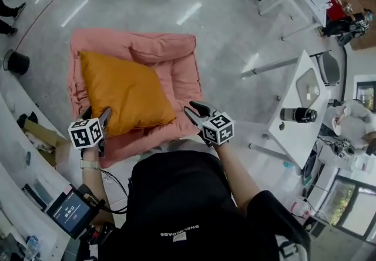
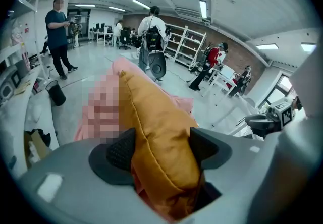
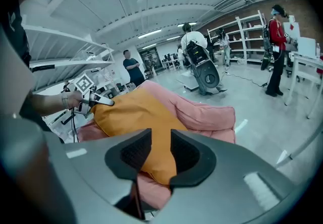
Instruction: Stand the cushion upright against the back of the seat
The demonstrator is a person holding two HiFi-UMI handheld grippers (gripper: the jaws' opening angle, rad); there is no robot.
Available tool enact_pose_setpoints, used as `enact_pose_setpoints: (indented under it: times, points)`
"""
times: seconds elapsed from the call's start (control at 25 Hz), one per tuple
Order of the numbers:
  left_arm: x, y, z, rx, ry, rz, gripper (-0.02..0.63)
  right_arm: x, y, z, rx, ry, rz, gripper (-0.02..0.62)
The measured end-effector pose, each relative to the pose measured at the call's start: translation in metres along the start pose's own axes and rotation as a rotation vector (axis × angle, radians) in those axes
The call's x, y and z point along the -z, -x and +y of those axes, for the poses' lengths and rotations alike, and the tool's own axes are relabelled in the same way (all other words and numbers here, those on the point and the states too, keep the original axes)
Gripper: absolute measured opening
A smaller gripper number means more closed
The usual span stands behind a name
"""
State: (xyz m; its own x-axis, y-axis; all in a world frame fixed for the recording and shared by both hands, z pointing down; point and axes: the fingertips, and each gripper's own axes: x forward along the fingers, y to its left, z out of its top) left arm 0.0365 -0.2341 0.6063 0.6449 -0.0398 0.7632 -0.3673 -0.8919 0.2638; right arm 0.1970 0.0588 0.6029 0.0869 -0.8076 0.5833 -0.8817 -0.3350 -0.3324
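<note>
An orange cushion (image 1: 126, 92) lies flat, slightly diagonal, on a pink floor seat (image 1: 170, 54) whose padded back runs along the far side. My left gripper (image 1: 97, 116) is at the cushion's near left corner. In the left gripper view its jaws (image 2: 159, 145) stand wide and open, with the cushion's (image 2: 156, 127) corner filling the gap between them. My right gripper (image 1: 194, 111) hovers just right of the cushion's near right corner. Its jaws (image 3: 160, 150) leave a narrow gap that holds nothing; the cushion (image 3: 136, 112) lies beyond them.
To the right stands a white table (image 1: 299, 107) bearing a dark flask (image 1: 298, 114). On the floor at far left sits a black bucket (image 1: 16, 62). A small screen (image 1: 70, 213) is near my left arm. People and shelving stand farther back.
</note>
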Motion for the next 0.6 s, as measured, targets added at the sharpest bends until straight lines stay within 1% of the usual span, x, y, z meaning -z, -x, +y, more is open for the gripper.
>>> enact_pose_setpoints:
  times: [0.16, 0.24, 0.32, 0.44, 0.6]
  points:
    - [0.003, -0.004, -0.005, -0.006, 0.023, 0.009, 0.277, 0.015, 0.011, -0.005, 0.022, -0.045, 0.005, 0.123]
    - [0.000, -0.005, -0.007, -0.005, 0.032, -0.006, 0.221, 0.020, 0.014, -0.005, 0.032, -0.068, 0.003, 0.121]
    - [-0.004, -0.005, -0.008, -0.004, 0.036, -0.034, 0.187, 0.024, 0.015, -0.004, 0.038, -0.080, 0.004, 0.118]
    - [-0.011, -0.003, -0.013, -0.002, 0.035, -0.086, 0.166, 0.029, 0.016, -0.006, 0.043, -0.086, 0.005, 0.118]
    - [-0.022, 0.007, -0.022, -0.004, 0.008, -0.157, 0.163, 0.029, 0.017, -0.005, 0.039, -0.089, 0.004, 0.117]
